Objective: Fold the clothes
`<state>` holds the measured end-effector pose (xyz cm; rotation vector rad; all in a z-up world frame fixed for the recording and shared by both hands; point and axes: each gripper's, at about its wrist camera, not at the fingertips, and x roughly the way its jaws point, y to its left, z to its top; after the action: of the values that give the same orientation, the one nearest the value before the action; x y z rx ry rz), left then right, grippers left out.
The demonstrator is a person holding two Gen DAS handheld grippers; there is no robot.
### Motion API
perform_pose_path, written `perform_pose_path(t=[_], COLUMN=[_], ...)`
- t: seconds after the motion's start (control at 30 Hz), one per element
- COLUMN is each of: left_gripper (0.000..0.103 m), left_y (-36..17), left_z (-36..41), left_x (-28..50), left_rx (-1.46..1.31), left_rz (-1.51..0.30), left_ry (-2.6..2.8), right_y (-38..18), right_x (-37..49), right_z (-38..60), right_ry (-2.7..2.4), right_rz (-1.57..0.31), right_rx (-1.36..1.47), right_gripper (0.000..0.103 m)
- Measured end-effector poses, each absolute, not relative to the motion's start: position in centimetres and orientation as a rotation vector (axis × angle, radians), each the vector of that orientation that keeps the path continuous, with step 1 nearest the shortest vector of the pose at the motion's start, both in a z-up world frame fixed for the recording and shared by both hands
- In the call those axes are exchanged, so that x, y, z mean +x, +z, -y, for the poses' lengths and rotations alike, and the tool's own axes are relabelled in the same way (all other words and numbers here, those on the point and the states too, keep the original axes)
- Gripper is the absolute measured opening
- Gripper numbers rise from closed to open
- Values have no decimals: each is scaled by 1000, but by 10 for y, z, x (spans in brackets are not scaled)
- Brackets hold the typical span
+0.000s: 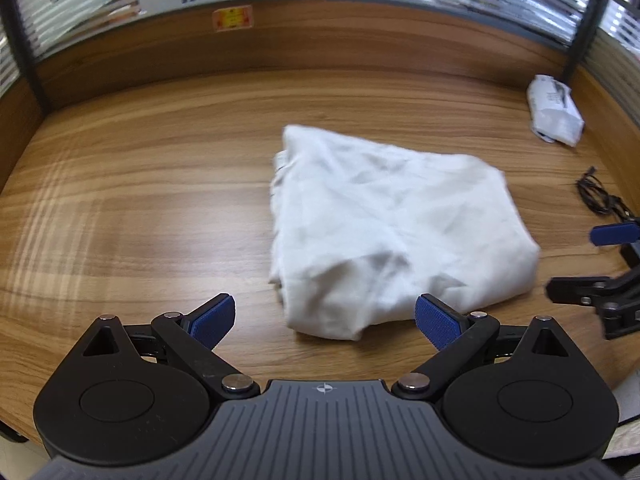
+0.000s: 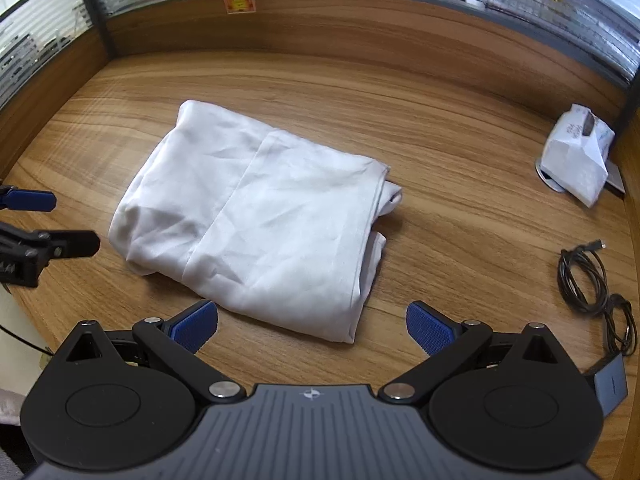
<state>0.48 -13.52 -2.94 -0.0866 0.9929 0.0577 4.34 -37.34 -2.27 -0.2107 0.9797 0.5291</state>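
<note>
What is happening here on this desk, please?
A person is folding clothes with two handheld grippers. A white garment lies on the wooden desk, already folded into a loose bundle. The left gripper and the right gripper are both open, near its front edge, and hold nothing. A white bag and a black cable lie to the right, apart from the garment.
</note>
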Motion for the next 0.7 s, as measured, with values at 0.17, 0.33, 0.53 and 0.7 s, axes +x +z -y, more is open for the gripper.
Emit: perform_pose_path(t=[0.17,0.33,0.53,0.7], left_gripper=[98,97,97,97], left_y=[-37,-34,-25,-19], left_z=[122,100,64,37], left_x=[-7,-23,-39,-51], left_rx=[-120,-179,-267,-282], left_rz=[-999,-1007,-1011,-1025], left_ry=[99,158,231,269], right_y=[-24,-27,-35,-40], right_x=[36,29,26,31], right_z=[343,290,229,190], right_ry=[679,824,936,934], right_rz=[-939,-904,-865,-830], right_rx=[-293,-407,-494,-557], right_gripper=[102,102,102,101])
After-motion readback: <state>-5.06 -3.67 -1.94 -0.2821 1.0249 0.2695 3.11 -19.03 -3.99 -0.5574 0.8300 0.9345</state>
